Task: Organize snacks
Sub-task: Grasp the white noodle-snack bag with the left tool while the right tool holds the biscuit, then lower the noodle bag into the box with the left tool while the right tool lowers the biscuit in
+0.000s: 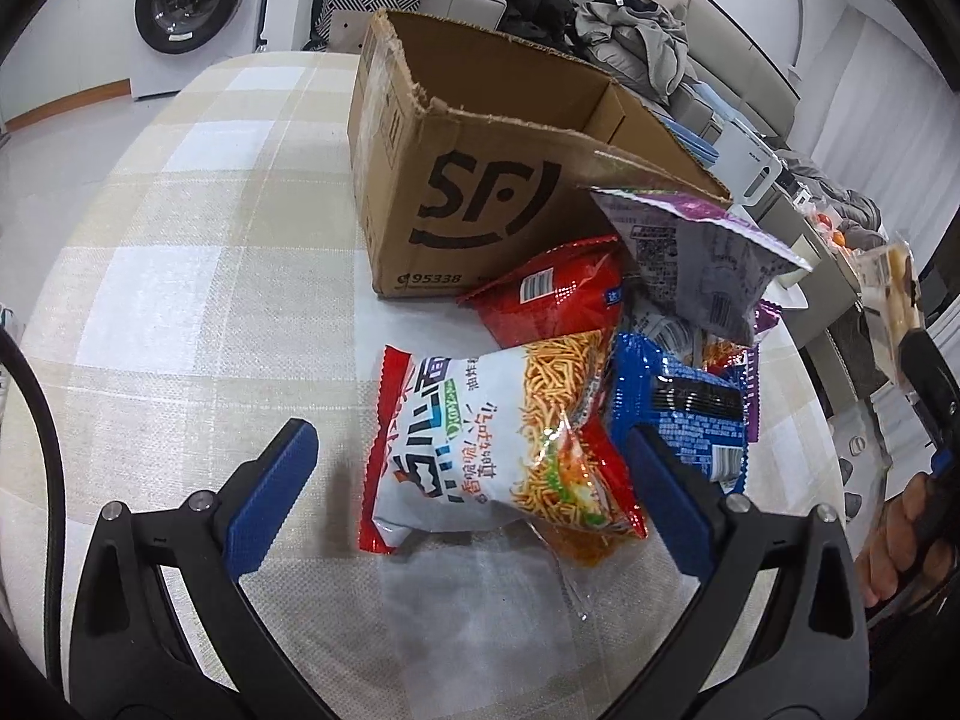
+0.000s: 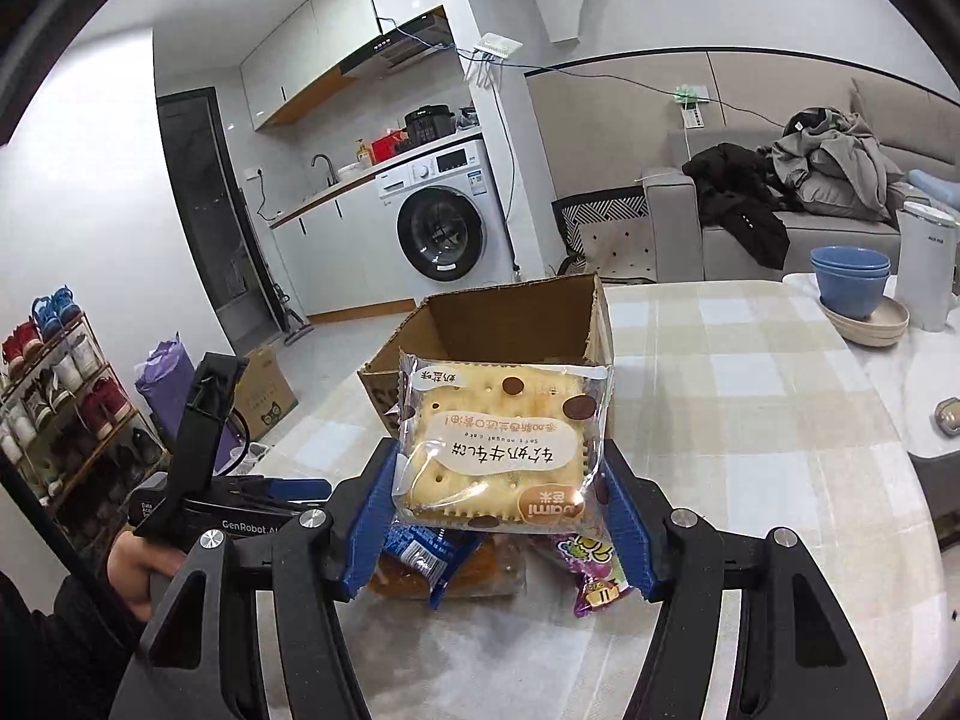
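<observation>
Box (image 1: 480,180): brown cardboard, top open with torn flap edges, black logo on its side, standing on the checked tablecloth (image 1: 180,240). Snack pile just in front of the box: noodle bag (image 1: 498,450), white and red, nearest the left gripper (image 1: 474,492), jaws spread wide, nothing between them. Behind it red bag (image 1: 552,300), blue bag (image 1: 690,414), grey-purple bag (image 1: 708,258). Right gripper (image 2: 498,531) clamps a clear-wrapped cracker pack (image 2: 498,450), square, pale, brown dots, raised above the pile before the box.

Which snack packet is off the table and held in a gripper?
The clear-wrapped cracker packet, clamped between the right gripper fingers above the pile. The noodle bag, red bag, blue packet and purple-grey bag lie unheld.
</observation>
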A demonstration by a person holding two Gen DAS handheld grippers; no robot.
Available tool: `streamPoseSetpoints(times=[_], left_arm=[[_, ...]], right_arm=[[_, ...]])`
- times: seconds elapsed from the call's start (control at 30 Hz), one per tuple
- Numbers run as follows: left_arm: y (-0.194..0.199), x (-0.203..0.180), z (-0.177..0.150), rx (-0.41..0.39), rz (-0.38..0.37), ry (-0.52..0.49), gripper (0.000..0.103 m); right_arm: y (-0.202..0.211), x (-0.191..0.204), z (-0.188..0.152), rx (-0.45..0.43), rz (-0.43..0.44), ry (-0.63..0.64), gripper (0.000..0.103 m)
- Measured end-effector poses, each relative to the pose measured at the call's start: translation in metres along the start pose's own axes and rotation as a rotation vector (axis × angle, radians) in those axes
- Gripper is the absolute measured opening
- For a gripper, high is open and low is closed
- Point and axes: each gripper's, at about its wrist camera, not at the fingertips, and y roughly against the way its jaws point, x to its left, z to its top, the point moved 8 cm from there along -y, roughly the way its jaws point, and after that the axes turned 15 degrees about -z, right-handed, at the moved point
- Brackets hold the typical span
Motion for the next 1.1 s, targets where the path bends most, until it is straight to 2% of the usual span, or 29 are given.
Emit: streamPoseSetpoints(times=[0.13, 0.23, 0.27, 0.37, 0.53, 0.6, 0.8, 1.1], left_arm=[[-0.010, 0.005, 0.000, 0.017, -0.060, 0.043, 0.098], [-0.018, 0.007, 0.000, 0.038, -0.115, 0.072, 0.091], [-0.021, 0.008, 0.000, 0.044, -0.128, 0.080, 0.085], [-0.025, 0.011, 0.002, 0.044, -0.104, 0.068, 0.077], [-0.029, 0.009, 0.003, 0.027, -0.105, 0.070, 0.069], [-0.026, 0.011, 0.005, 0.016, -0.073, 0.052, 0.067], [-0.013, 0.005, 0.012, -0.030, -0.039, 0.041, 0.067], [0.028, -0.012, 0.028, -0.120, -0.008, -0.002, 0.067]], right_arm=[[-0.003, 0.003, 0.000, 0.011, 0.001, 0.008, 0.065], [-0.004, 0.004, 0.000, 0.013, 0.003, 0.008, 0.065], [-0.005, 0.003, 0.001, 0.014, 0.003, 0.009, 0.065], [-0.006, 0.004, 0.001, 0.016, 0.005, 0.009, 0.065], [-0.009, 0.002, 0.000, 0.023, 0.005, 0.008, 0.065], [-0.010, 0.002, 0.000, 0.023, 0.004, 0.009, 0.065], [-0.008, 0.002, 0.001, 0.015, 0.003, 0.010, 0.065], [-0.004, 0.005, 0.019, -0.010, 0.025, 0.001, 0.065]])
